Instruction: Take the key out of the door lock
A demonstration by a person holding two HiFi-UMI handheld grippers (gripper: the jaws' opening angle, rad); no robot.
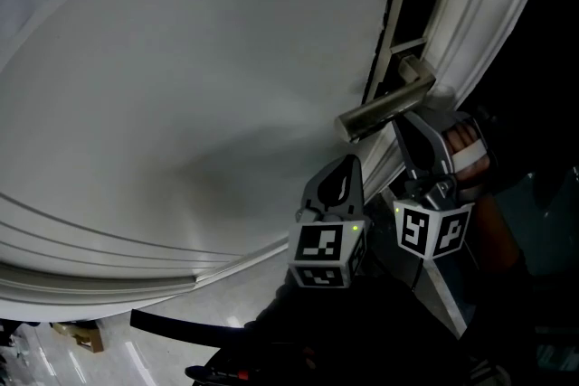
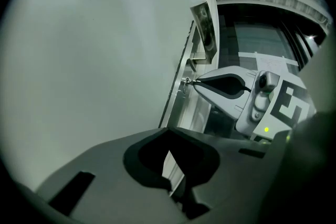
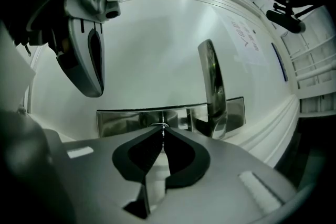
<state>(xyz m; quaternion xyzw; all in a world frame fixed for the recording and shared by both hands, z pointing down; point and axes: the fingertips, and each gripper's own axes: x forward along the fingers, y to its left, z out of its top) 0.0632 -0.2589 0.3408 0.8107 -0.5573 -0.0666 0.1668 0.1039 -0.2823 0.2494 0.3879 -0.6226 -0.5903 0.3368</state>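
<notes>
A small metal key [image 3: 163, 127] sticks out of the shiny lock plate [image 3: 126, 118] on the white door [image 1: 181, 86]. My right gripper [image 3: 163, 132] is shut on the key, with its tips right at the plate. In the left gripper view the key [image 2: 187, 81] shows at the tip of the right gripper [image 2: 195, 82]. The lever handle [image 3: 212, 86] stands just right of the keyhole. My left gripper [image 2: 167, 132] is shut with nothing in it and hangs back from the door, beside the right one. In the head view the handle [image 1: 384, 108] hides the key.
The door frame's moulding [image 1: 488, 4] runs close along the lock side. A person's hand [image 1: 466, 145] holds the right gripper. A strip of light floor [image 1: 109, 348] shows below the door. Dark glass panels [image 2: 262, 39] lie beyond the door edge.
</notes>
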